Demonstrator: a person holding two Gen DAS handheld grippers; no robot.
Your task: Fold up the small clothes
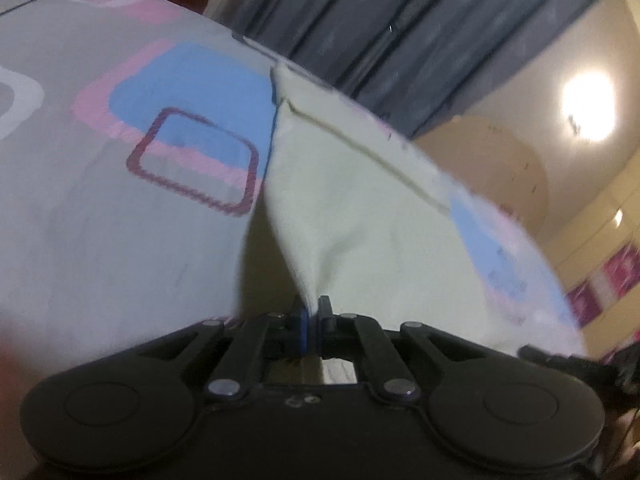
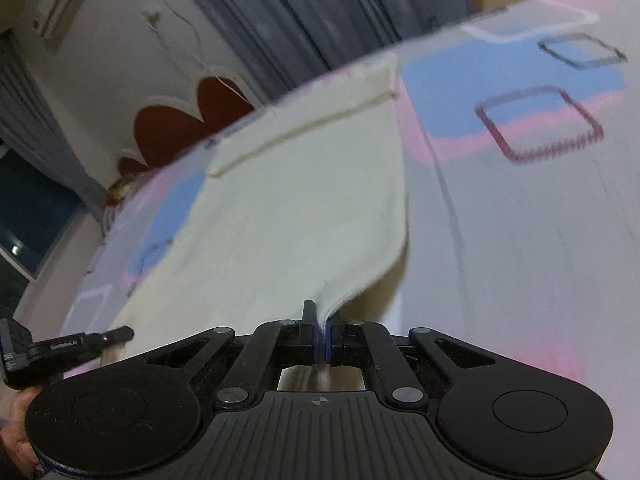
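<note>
A small cream-white garment (image 1: 360, 208) lies on a bed sheet (image 1: 100, 200) printed with grey, pink and blue squares. My left gripper (image 1: 312, 320) is shut on the garment's near left corner and lifts it off the sheet. In the right wrist view the same garment (image 2: 300, 208) spreads ahead, its far hem (image 2: 304, 124) flat on the sheet (image 2: 520, 220). My right gripper (image 2: 323, 332) is shut on the garment's near right corner, which curls up from the sheet. The left gripper's body (image 2: 48, 352) shows at the left edge of the right wrist view.
Grey curtains (image 1: 400, 40) hang behind the bed. A beige wall with a bright lamp (image 1: 588, 108) is at the right. A wall with a dark red flower shape (image 2: 188, 120) and a dark window (image 2: 28, 216) stand at the left.
</note>
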